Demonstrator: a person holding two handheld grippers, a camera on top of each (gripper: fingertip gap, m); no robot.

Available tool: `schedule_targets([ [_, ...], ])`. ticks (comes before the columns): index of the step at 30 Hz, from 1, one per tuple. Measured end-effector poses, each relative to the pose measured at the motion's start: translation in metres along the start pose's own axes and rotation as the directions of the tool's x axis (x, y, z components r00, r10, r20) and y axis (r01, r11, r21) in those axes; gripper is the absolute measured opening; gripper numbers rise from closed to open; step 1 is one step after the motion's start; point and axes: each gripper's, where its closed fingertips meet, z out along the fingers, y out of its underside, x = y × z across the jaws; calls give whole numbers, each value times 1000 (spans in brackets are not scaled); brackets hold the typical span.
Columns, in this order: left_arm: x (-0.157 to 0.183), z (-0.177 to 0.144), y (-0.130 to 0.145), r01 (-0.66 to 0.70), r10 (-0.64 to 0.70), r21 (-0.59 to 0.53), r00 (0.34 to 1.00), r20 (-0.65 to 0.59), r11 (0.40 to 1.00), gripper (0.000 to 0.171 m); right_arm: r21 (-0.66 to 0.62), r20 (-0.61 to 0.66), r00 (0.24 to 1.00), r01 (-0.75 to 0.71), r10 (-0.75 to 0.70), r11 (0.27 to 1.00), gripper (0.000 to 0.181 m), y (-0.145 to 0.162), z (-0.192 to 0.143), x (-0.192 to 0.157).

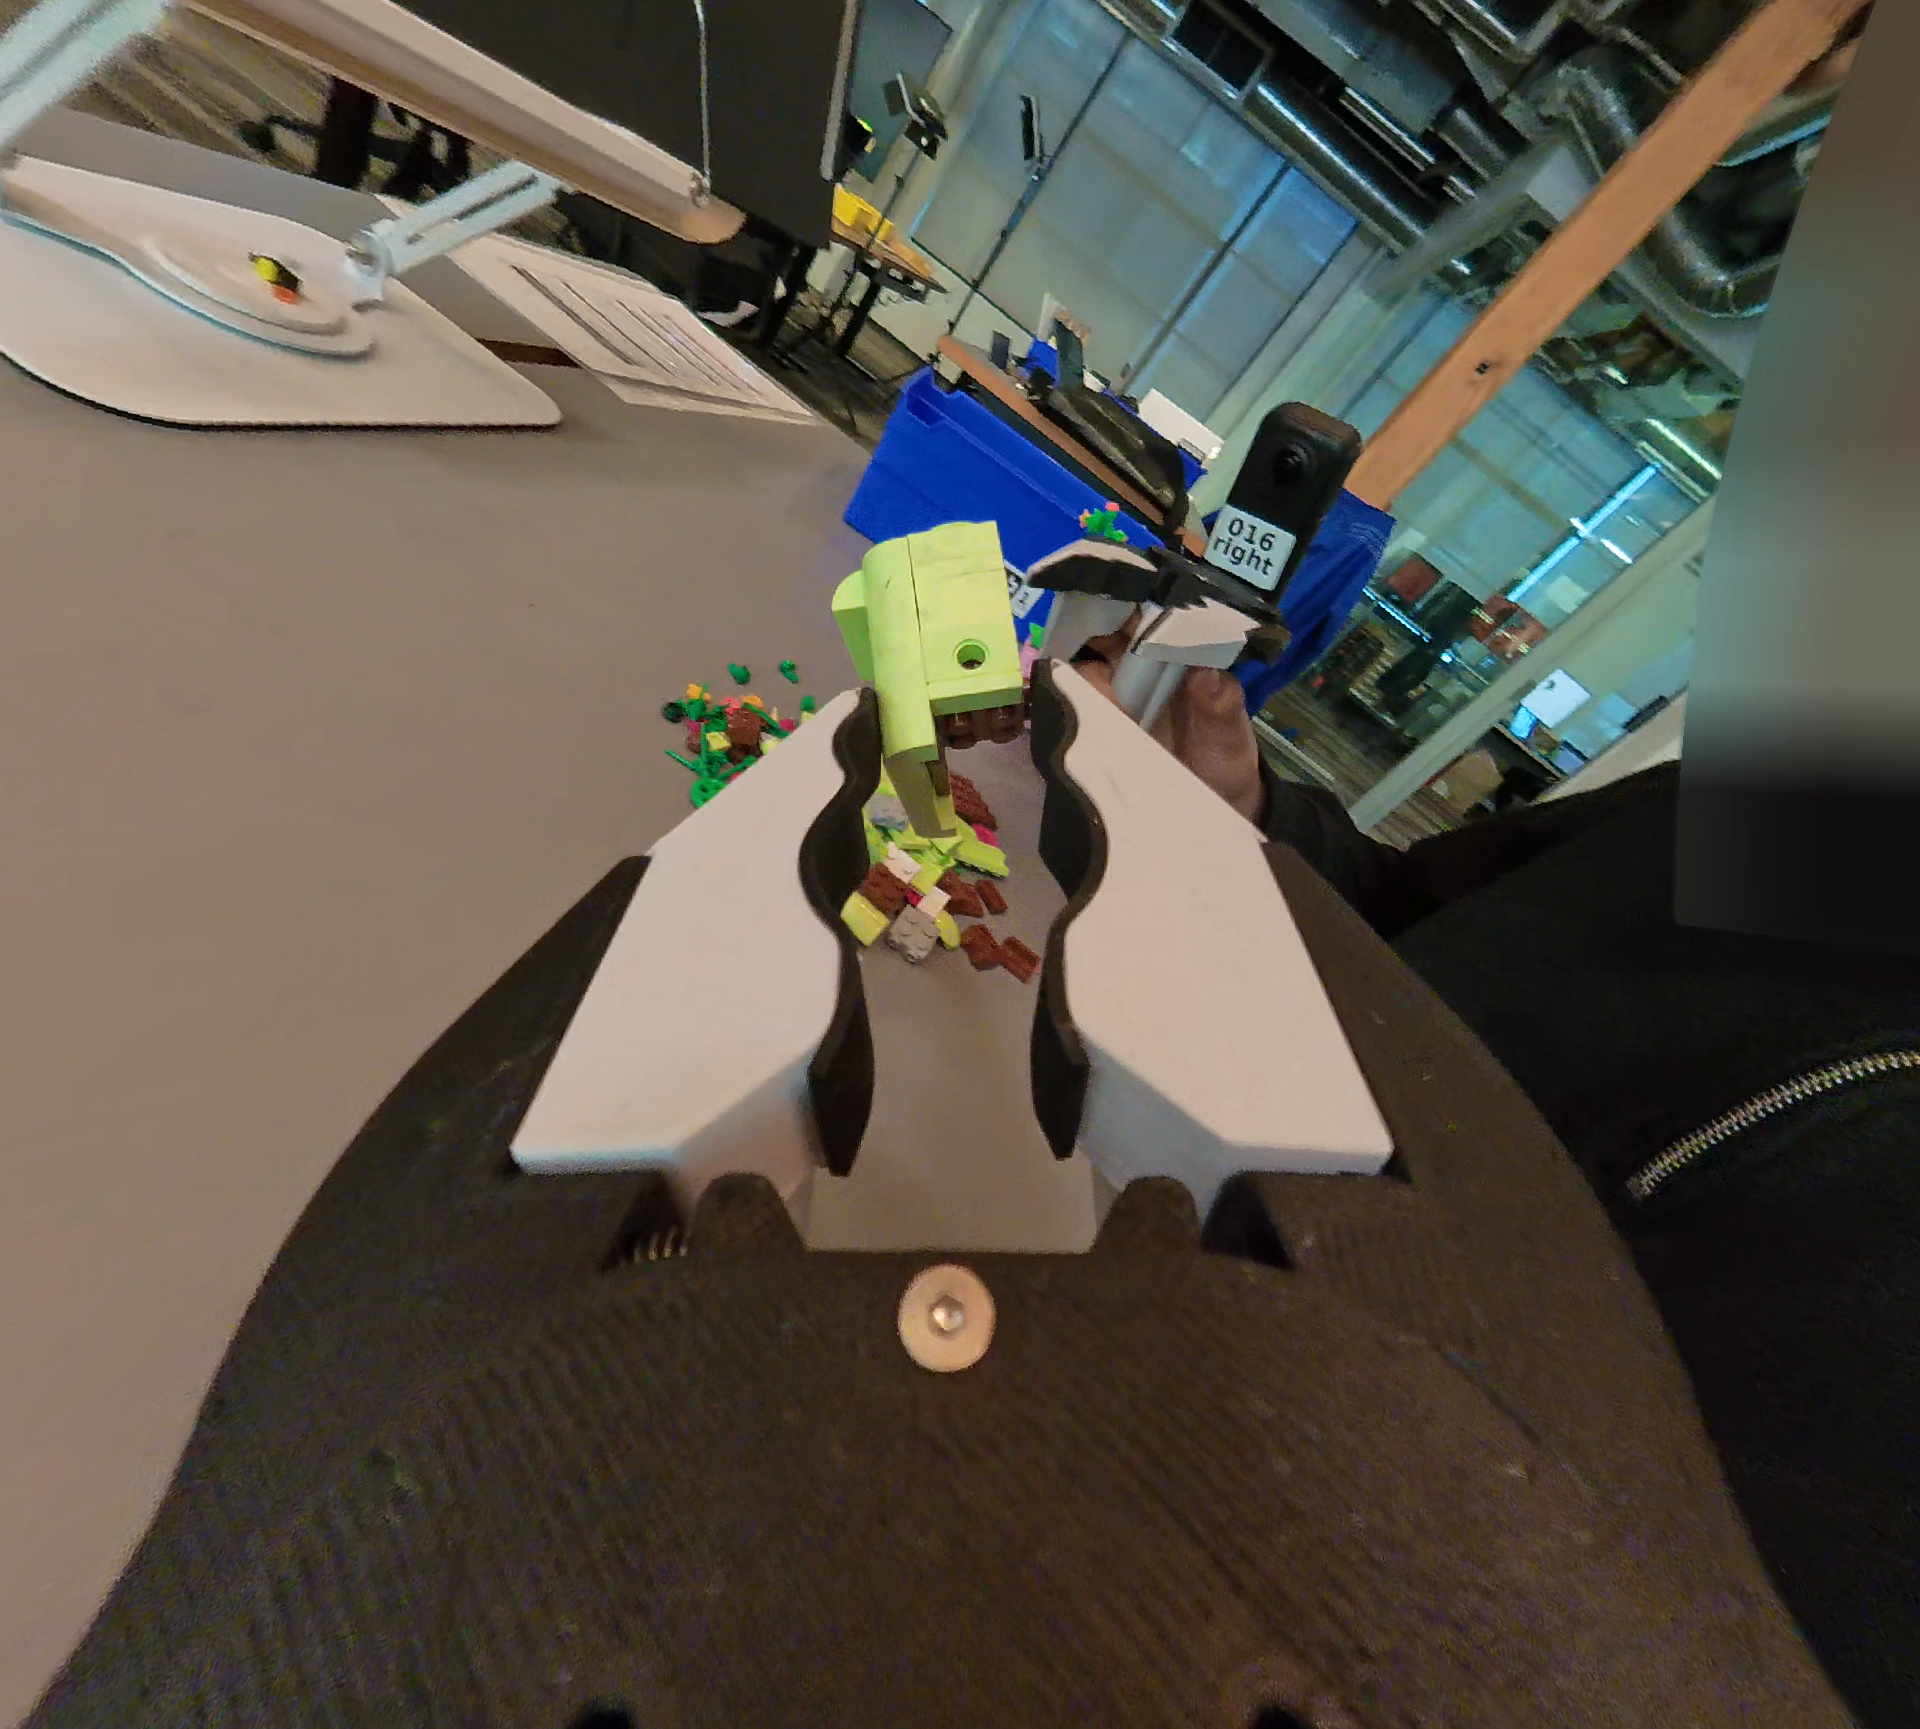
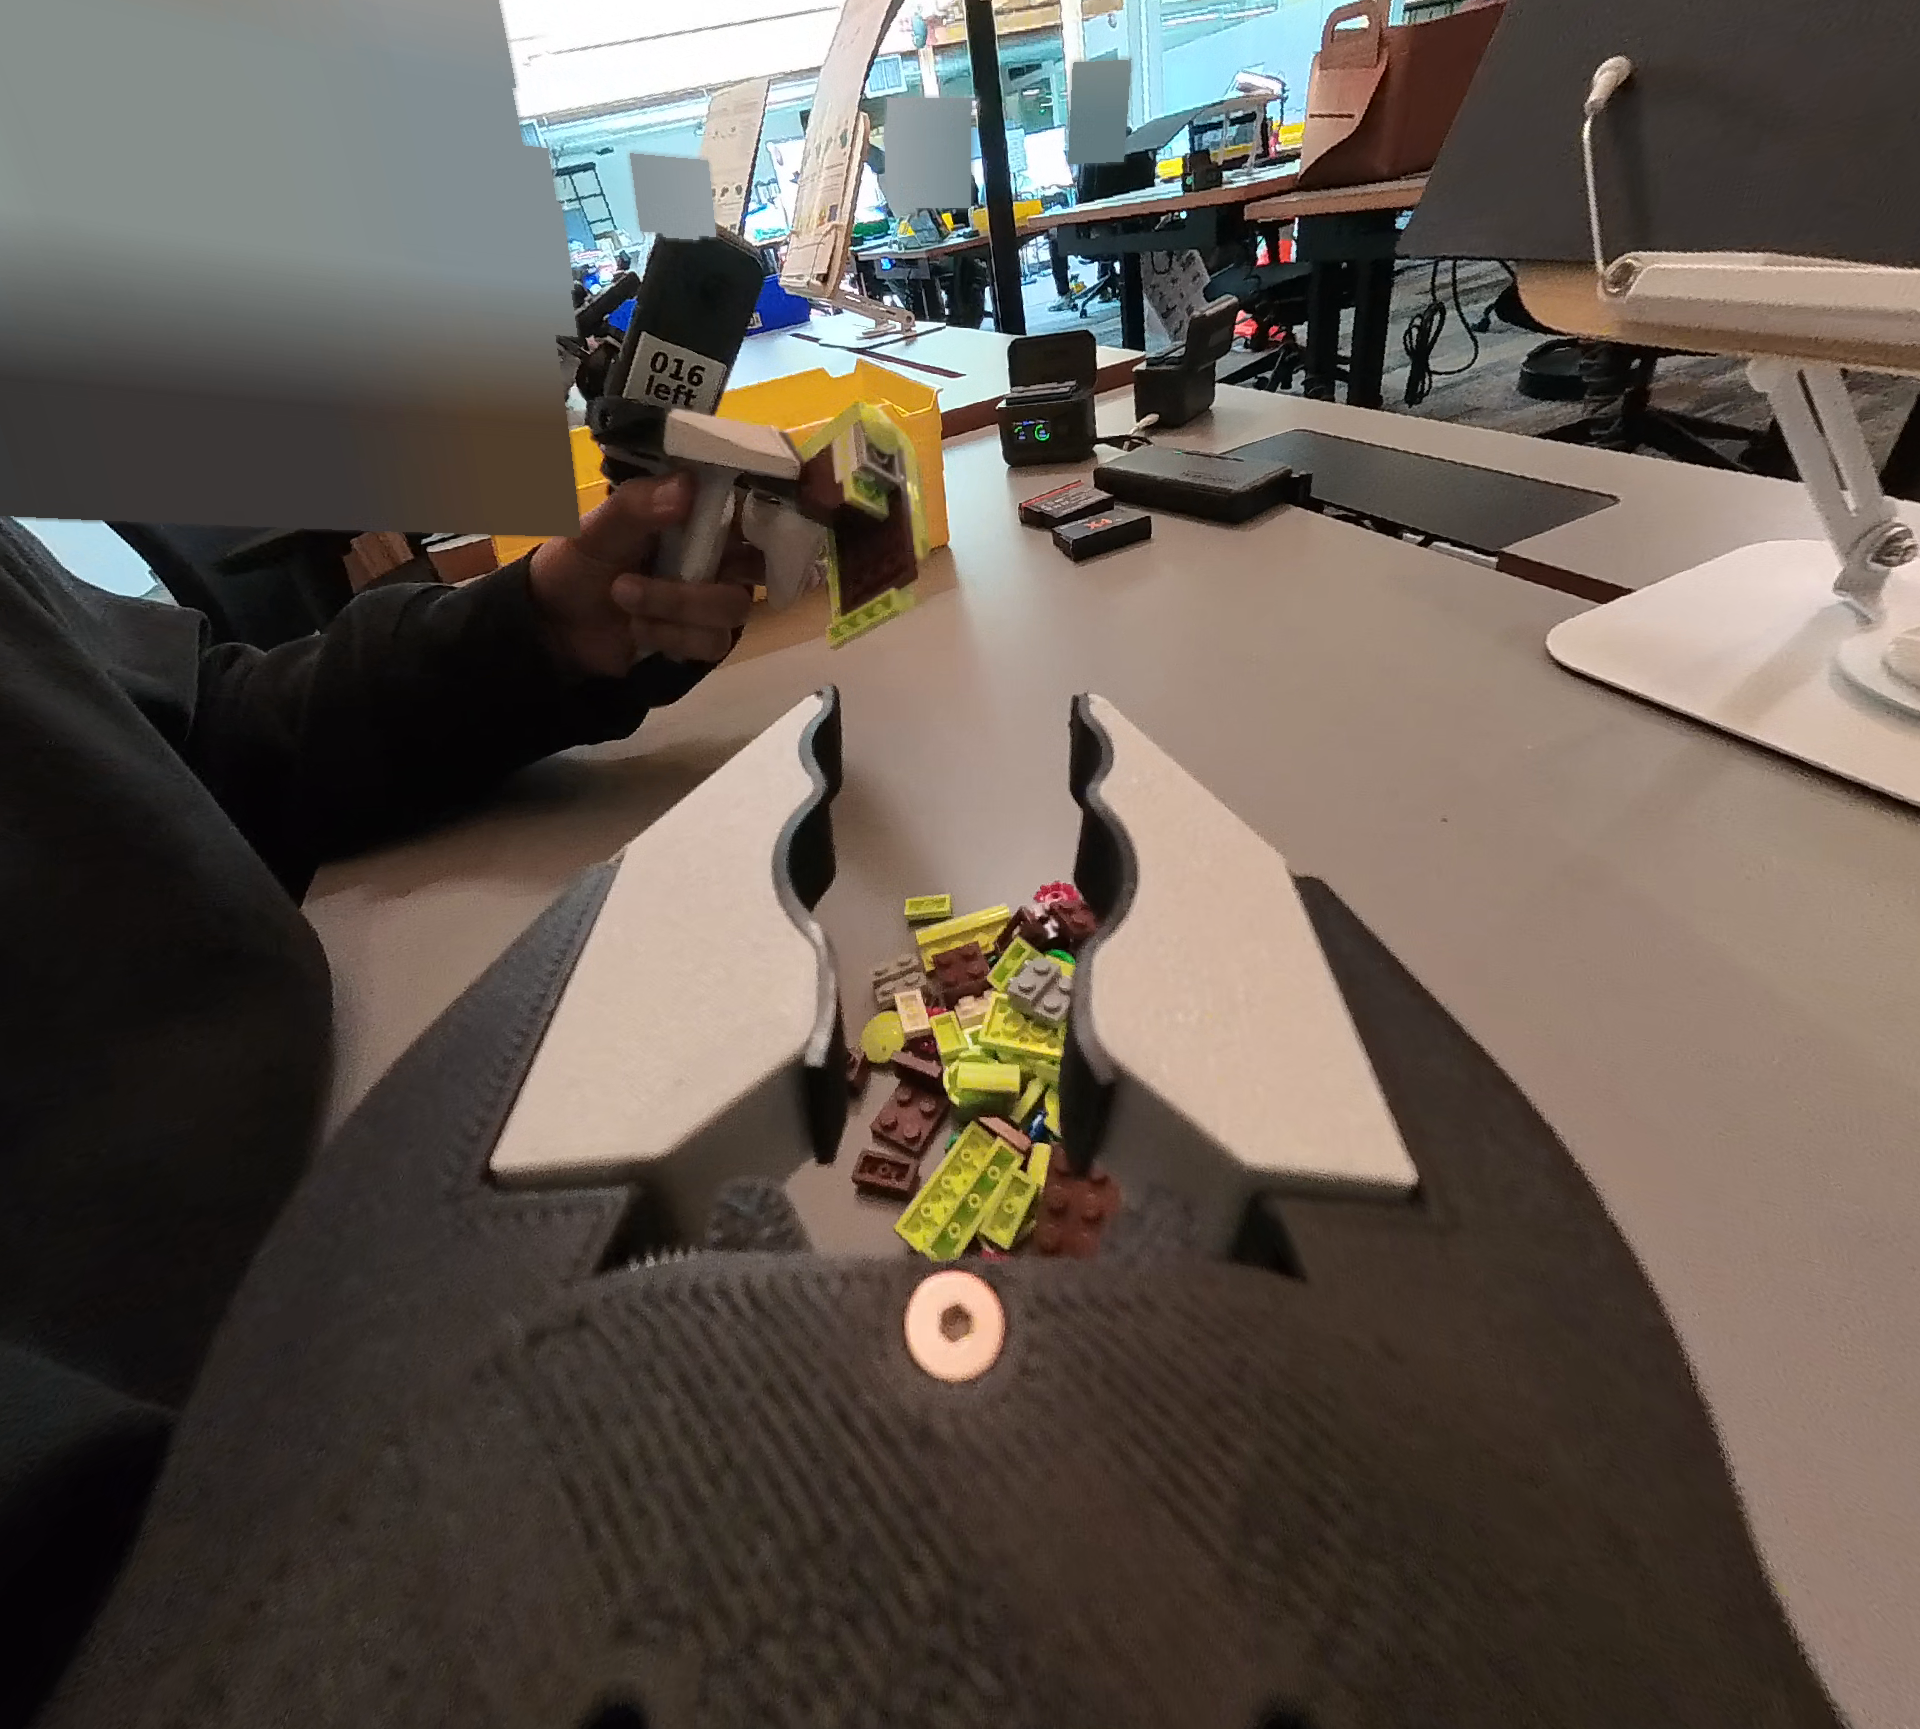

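Bricks in a loose pile (image 2: 977,1056) on the grey bench (image 2: 1351,744): lime, brown and grey plates and small blocks, none of them joined as far as can be seen. Directly above the pile, right gripper (image 2: 956,703), jaws spread wide, nothing between them, touching nothing; the heap showing through the gap from above.

Just beyond the pile and lifted clear of the bench, left gripper (image 1: 951,692), jaws drawn in to a narrow gap around a lime-green brick assembly (image 1: 935,630). Built up already from several pieces: a boxy lime upper part with a round hole in its side, a thinner lime strip hanging below, brown plates on its far face. Pinched near the jaw tips, apparently on both sides, though contact on the far pad hard to make out from either view. Plenty of parts unused on the bench beneath.

To one side of the pile, a smaller scatter of tiny green, pink and red pieces (image 1: 727,729). Farther out from the pile, a blue bin (image 1: 935,474) and a yellow bin (image 2: 894,412) near the bench edge, and well away from the pile a white stand (image 2: 1714,661) carrying a dark board.
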Motion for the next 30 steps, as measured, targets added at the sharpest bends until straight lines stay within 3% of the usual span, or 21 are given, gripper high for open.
schedule_targets([
  [7,9,12,19,35,-40,-87,997,-62,996,27,13,-20,1000,17,-17,1000,38,-3,-3,2],
  [15,12,21,36,57,-70,-146,994,-88,988,27,81,-209,968,159,-139,984,38,-26,-22,20],
  [23,13,26,47,79,-100,-186,989,-110,979,27,44,-154,977,157,-148,987,33,-17,-13,10],
  [30,15,33,69,41,-72,-286,992,-100,957,27,3,-88,988,130,-130,991,33,-5,-3,1],
])
